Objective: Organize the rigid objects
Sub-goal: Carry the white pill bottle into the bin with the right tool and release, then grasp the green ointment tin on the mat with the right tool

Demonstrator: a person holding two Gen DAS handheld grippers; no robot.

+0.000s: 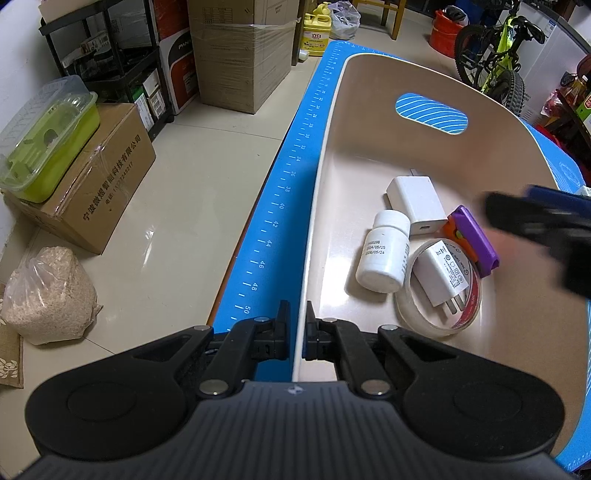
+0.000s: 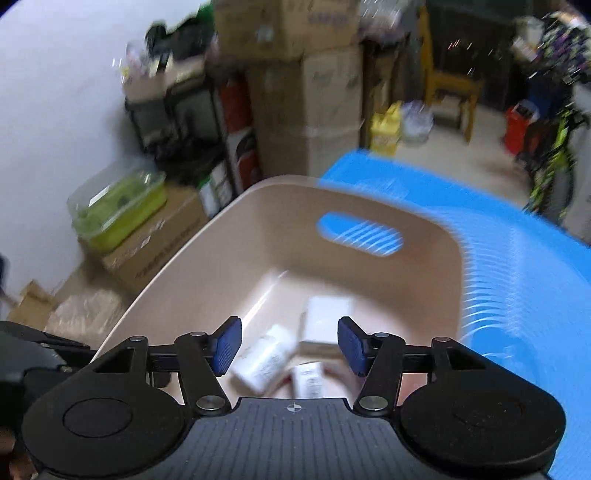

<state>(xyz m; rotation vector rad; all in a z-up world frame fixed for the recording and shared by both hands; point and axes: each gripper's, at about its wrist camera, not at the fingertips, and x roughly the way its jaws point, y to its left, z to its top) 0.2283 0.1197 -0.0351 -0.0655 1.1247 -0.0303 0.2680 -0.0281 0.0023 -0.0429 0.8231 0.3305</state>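
A beige bin [image 1: 373, 110] with a handle slot stands on a blue mat [image 1: 291, 192]. In it lie a white bottle [image 1: 386, 254], a white charger block [image 1: 415, 203], a purple and orange piece [image 1: 474, 236], and a clear tape roll [image 1: 406, 314] with a small white plug [image 1: 441, 275] resting in its ring. My left gripper [image 1: 297, 325] is shut on the bin's near left rim. Blurred at the right edge, my right gripper [image 1: 535, 218] hovers over the bin. In the right wrist view that gripper [image 2: 290, 343] is open above the bottle [image 2: 264, 358] and charger [image 2: 325, 321], with nothing between its blue pads [image 2: 227, 345].
The mat's left edge drops to a tiled floor [image 1: 192, 206]. On the floor are cardboard boxes [image 1: 240, 55], a green lidded container [image 1: 48, 140] on a box, a bag of grain [image 1: 51, 295], a black shelf [image 1: 110, 66] and a yellow jug [image 1: 316, 33]. A bicycle [image 1: 502, 55] stands at the far right.
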